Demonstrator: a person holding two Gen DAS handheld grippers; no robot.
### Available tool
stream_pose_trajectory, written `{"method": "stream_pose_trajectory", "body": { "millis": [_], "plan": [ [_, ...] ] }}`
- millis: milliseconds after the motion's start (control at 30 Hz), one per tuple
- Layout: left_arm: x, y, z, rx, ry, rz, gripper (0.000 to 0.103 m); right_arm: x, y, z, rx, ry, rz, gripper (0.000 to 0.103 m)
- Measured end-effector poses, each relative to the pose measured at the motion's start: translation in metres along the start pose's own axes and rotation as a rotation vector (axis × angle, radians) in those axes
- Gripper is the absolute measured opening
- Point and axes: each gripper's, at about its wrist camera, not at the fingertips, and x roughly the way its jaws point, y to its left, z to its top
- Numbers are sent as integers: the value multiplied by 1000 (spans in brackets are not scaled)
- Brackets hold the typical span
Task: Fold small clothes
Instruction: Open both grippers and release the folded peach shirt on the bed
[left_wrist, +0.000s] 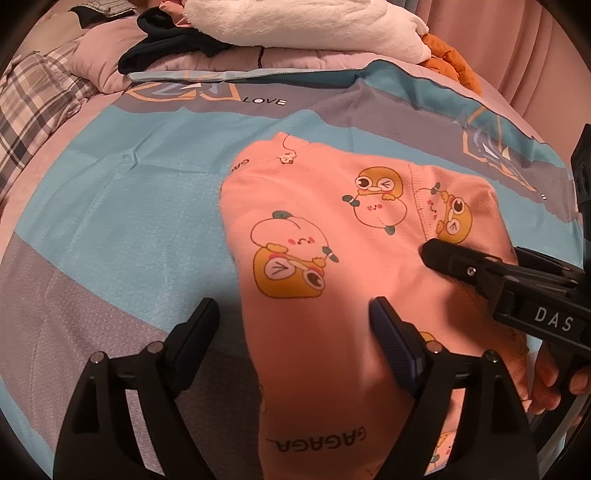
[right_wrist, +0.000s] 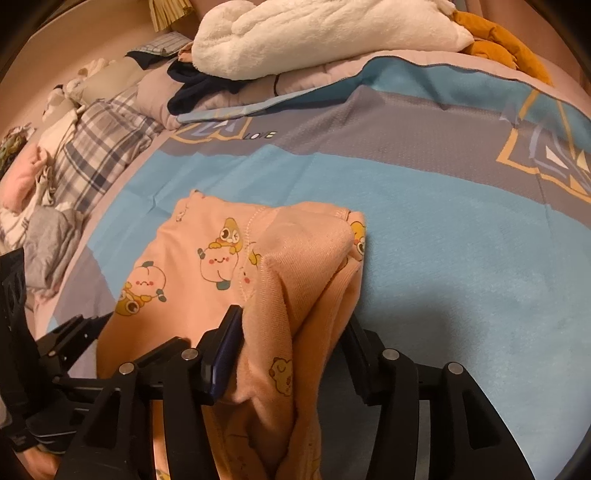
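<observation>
A small pink garment (left_wrist: 314, 236) printed with cartoon peaches and yellow creatures lies on the blue and grey bed sheet (left_wrist: 129, 206). My left gripper (left_wrist: 291, 328) is open over the garment's left edge, its right finger on the fabric and its left finger over the sheet. My right gripper (right_wrist: 295, 332) has a bunched fold of the garment (right_wrist: 295, 277) between its fingers and lifts that side. The right gripper also shows in the left wrist view (left_wrist: 443, 258), resting on the garment's right part.
A white fluffy blanket (left_wrist: 295, 26), dark clothing (left_wrist: 166, 40) and an orange cloth (left_wrist: 450, 59) are piled at the far edge. A plaid cloth (right_wrist: 99, 158) and more loose clothes (right_wrist: 48, 240) lie at the left.
</observation>
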Motion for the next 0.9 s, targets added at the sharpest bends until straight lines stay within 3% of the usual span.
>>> {"method": "stream_pose_trajectory", "body": {
  "millis": [900],
  "plan": [
    [0, 1, -2, -12, 23, 71, 103, -3, -2, -1, 23, 8, -47, 65]
  ]
}}
